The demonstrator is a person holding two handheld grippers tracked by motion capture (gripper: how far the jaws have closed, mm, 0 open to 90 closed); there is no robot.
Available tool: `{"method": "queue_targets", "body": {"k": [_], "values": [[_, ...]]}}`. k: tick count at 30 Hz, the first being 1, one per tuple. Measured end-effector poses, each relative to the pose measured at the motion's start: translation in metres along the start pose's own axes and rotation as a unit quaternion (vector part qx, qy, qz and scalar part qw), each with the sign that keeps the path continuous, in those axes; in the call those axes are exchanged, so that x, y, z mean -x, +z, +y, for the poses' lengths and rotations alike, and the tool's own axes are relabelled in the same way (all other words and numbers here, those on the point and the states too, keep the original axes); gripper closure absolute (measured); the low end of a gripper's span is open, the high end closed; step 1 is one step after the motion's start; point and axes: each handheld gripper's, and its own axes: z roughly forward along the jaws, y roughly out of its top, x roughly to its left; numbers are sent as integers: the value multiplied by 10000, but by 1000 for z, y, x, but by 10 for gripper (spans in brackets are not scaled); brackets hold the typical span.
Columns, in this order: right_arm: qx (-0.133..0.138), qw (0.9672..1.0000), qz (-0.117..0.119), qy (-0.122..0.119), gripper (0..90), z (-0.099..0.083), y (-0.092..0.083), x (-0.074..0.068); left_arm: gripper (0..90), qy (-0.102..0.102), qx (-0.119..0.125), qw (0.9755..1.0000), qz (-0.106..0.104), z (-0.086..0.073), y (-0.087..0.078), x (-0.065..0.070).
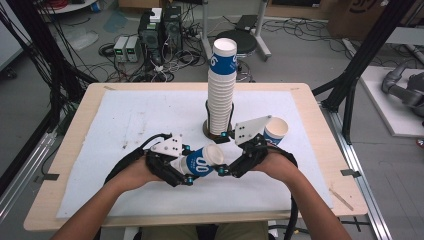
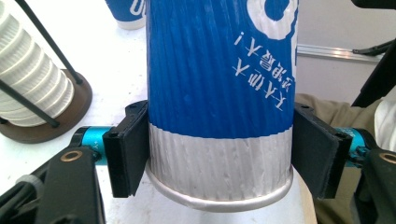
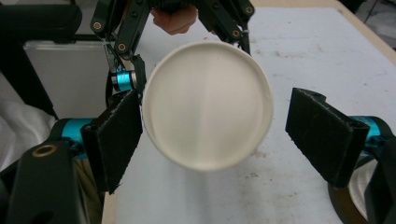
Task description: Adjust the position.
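Blue-and-white ribbed paper cup (image 1: pixel 201 162) is held on its side above the white mat (image 1: pixel 125 120), in front of the tall cup stack (image 1: pixel 221 90). Left gripper (image 2: pixel 219 154) pinches it near the base; keep that firm. Right gripper (image 3: pixel 212 126) is spread around the rim, not touching: centre it, then close gently to avoid crushing. Both hands angle inward, palms down.

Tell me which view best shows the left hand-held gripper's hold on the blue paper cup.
Left gripper view: both pads press the blue paper cup at its white band, near the base. The high view shows the cup lying sideways in the left hand-held gripper, contact hidden. The right gripper view shows mainly the cup's open mouth.
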Motion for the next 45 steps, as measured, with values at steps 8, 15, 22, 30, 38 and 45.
{"method": "queue_targets", "body": {"k": [8, 15, 22, 30, 38, 45], "values": [[-340, 9987, 351, -166, 189, 7, 15, -1, 277, 50, -96, 9998, -146, 0, 6, 1], [-496, 9974, 430, -284, 283, 8, 20, -1, 272, 58, -86, 9999, -127, 0, 8, 2], [-513, 9969, 557, -213, 292, 6, 19, 1, 228, -27, 82, 9998, -178, -3, 11, 2], [-398, 9970, 665, 32, 290, 1, 13, 2, 164, -263, 1020, 9944, -97, -21, 5, 4], [-176, 9986, 435, 249, 291, -9, 4, 3, 164, -513, 1618, 9851, 258, -35, -3, 4], [101, 9987, 307, 401, 291, -20, -3, 3, 162, -730, 2059, 9747, 477, -46, -10, 3]]}}
